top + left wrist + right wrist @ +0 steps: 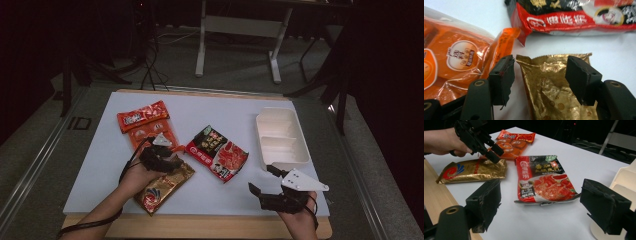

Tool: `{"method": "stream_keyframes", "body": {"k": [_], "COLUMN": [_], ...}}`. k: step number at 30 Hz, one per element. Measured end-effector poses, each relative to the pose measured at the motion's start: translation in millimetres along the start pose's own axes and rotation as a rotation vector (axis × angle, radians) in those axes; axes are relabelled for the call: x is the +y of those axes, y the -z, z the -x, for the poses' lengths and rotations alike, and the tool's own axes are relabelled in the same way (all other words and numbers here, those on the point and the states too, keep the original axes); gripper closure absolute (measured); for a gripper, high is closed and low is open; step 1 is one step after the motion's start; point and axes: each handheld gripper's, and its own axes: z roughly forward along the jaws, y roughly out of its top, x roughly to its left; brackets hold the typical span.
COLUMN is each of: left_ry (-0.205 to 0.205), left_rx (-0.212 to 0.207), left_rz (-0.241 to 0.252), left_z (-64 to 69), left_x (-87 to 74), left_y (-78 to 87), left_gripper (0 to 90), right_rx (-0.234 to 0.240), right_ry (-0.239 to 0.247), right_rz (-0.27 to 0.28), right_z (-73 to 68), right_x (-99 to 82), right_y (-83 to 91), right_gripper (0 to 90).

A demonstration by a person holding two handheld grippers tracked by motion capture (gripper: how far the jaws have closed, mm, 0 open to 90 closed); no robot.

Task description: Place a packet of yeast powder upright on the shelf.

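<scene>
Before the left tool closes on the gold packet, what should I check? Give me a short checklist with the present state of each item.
1. Gold packet edge sits between the jaws of the left tool: ok.
2. Pads pressing on the packet: not ok, gaps remain on both sides.
3. Orange packet is outside the jaws: ok, though it lies close beside the left pad.
4. Red packet is apart from the jaws: ok.
5. Right tool is open, away from the packets: ok.
6. White tray compartments free: cannot tell fully.

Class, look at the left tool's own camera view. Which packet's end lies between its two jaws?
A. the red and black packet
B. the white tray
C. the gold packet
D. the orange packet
C: the gold packet lies between the left tool's open jaws; the orange packet sits beside them.
</scene>
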Motion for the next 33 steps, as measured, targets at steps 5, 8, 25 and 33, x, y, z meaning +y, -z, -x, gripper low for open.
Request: {"method": "stream_keyframes", "body": {"k": [5,8,25,33], "left_ry": [0.006,0.006,-0.007,-0.084], "left_rx": [-0.015,-0.025,-0.051,0.013], "left_rz": [-0.039,-0.06,-0.169,-0.17], "left_z": [-3.3,-3.3,6.0,12.6], "left_x": [-1.1,0.6,6.8,9.6], "left_y": [-8.8,-11.8,-22.4,-18.9], "left_gripper": [42.7,42.9,61.5,87.2], "right_rx": [-0.003,0.0,0.006,0.006], "right_ry": [0.006,0.006,0.017,0.005], "right_rz": [-0.005,-0.012,-0.036,-0.037], "right_z": [-0.5,-0.7,-1.7,-0.3], "right_x": [-0.4,-0.8,-2.3,-2.5], "right_y": [-0.6,-1.1,-4.8,-4.6], "right_gripper": [16.8,16.8,16.8,18.4]}}
